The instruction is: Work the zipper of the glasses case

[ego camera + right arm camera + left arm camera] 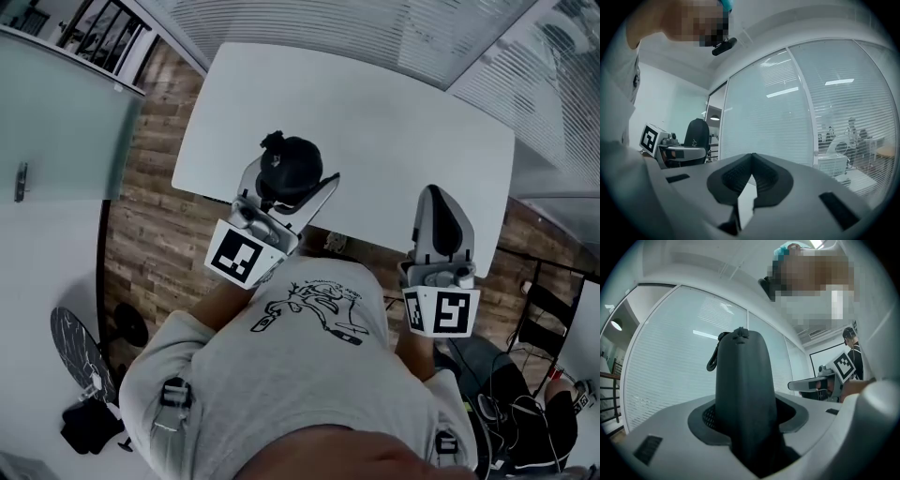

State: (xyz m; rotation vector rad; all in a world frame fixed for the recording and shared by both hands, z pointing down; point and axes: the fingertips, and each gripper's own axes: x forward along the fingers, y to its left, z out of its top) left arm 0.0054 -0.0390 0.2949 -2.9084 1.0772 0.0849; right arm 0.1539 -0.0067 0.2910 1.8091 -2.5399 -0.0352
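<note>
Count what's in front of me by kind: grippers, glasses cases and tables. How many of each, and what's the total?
Glasses cases: 1, the black glasses case
Grippers: 2, the left gripper shut on the glasses case, and the right gripper shut and empty
Tables: 1, the white table
Total: 4

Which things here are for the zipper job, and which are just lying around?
For the job:
- glasses case, with its zipper pull loop
- left gripper, clamped on the case
- right gripper, shut and empty

Just lying about:
- white table
- cables on the floor
- round dark thing on the floor
</note>
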